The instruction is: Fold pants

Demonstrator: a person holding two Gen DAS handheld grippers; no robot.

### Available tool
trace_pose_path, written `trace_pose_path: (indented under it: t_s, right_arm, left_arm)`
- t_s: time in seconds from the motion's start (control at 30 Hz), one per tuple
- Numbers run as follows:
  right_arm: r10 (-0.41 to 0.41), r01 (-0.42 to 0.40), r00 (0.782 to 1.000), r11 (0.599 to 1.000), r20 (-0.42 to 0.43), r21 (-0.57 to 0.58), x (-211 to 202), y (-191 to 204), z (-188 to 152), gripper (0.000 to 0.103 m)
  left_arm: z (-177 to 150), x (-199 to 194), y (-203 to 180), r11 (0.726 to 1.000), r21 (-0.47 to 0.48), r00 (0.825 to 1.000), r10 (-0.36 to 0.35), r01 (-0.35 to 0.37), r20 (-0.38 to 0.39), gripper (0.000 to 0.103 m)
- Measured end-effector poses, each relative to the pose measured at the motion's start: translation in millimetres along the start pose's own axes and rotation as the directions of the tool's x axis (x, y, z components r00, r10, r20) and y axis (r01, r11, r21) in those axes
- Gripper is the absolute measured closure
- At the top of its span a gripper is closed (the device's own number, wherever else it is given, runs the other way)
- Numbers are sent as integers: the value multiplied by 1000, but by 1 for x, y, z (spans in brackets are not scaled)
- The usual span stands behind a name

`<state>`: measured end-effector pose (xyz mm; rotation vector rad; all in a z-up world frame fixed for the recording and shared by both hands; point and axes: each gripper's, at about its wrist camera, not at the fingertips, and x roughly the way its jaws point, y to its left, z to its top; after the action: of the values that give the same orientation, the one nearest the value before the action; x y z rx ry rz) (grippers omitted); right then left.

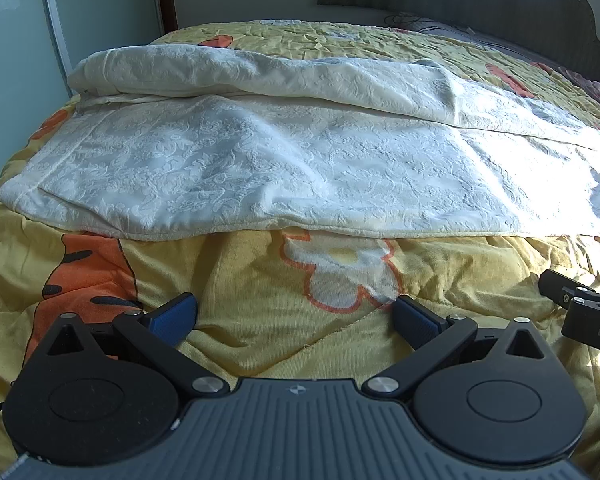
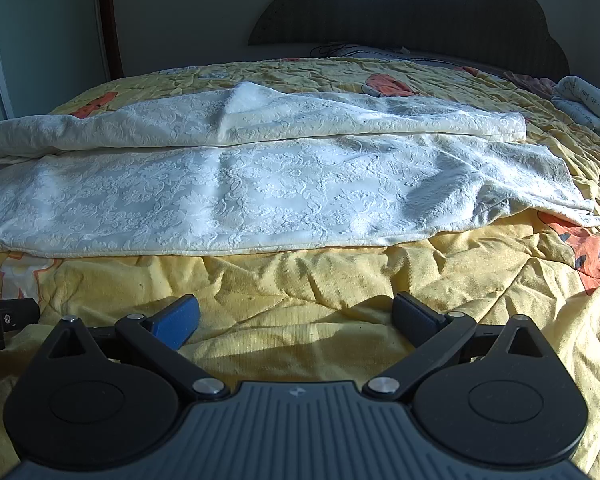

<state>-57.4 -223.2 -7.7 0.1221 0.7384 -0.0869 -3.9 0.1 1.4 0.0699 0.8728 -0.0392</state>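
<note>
The white pants (image 1: 284, 168) are being displayed lying crosswise on the yellow bedspread (image 1: 260, 332) of the bed, one leg beside the other, the farther one rumpled. The left gripper (image 1: 296, 314) is being held wide open above the bedspread, short of the pants' near edge, nothing between its pads. The right gripper (image 2: 296, 316) is likewise being held open and empty.

The letters "DA" stand in pale print on the black plastic body of the other tool (image 1: 592, 320) at the right edge of the left wrist view; the rest of the word is cut off. Thin cursive script runs over the rolled white printed cloth (image 2: 588, 104) at the far right of the bed, too small to read
</note>
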Motion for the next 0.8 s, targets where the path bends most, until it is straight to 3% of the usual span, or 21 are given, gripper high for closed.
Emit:
trace_pose_path:
  t_s: [0.8]
  right_arm:
    - [0,0,1000,1000,1,0,0,0,0,0]
  left_arm:
    - [-1,1,-1,1000,7,1000,-5,5,1,0]
